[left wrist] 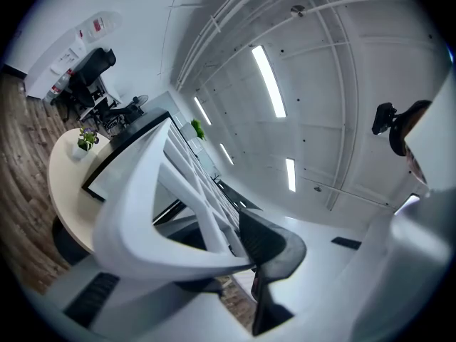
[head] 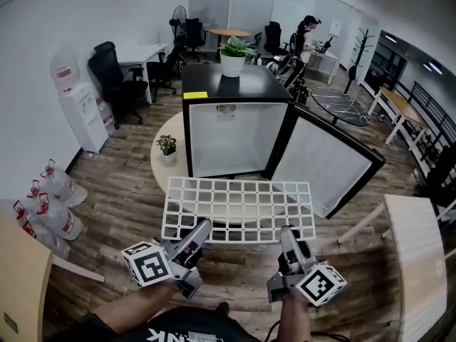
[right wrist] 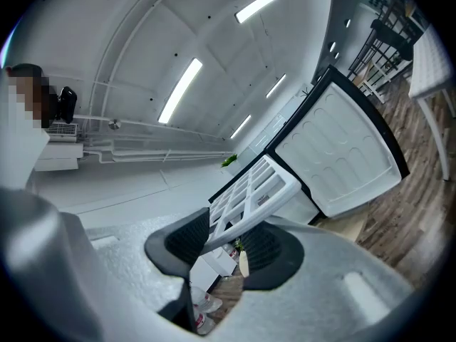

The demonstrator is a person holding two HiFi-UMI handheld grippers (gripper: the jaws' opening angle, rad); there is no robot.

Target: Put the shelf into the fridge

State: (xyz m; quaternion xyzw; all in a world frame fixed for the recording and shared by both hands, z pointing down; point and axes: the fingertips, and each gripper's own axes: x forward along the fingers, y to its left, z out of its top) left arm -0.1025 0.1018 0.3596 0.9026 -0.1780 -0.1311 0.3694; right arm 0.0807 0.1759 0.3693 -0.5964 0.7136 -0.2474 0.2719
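A white grid shelf [head: 239, 209] hangs level in the air in front of a small black fridge [head: 231, 84]. The fridge's door [head: 324, 164] is swung open to the right, and its white inside [head: 231, 137] looks bare. My left gripper [head: 202, 228] is shut on the shelf's near edge at the left, and my right gripper [head: 287, 234] is shut on the same edge at the right. In the left gripper view the shelf's frame [left wrist: 142, 205] runs between the dark pads [left wrist: 269, 242]. In the right gripper view the shelf [right wrist: 256, 191] is pinched between both pads [right wrist: 184, 237], with the fridge door [right wrist: 349, 155] beyond.
The fridge stands on a round table [head: 160, 169] with a small potted plant [head: 167, 147]; a larger plant [head: 234, 54] sits on top. At the left are a water dispenser [head: 82, 112] and bottles [head: 50, 198]. A white table [head: 417, 248] is at the right. A person [head: 308, 38] stands far back.
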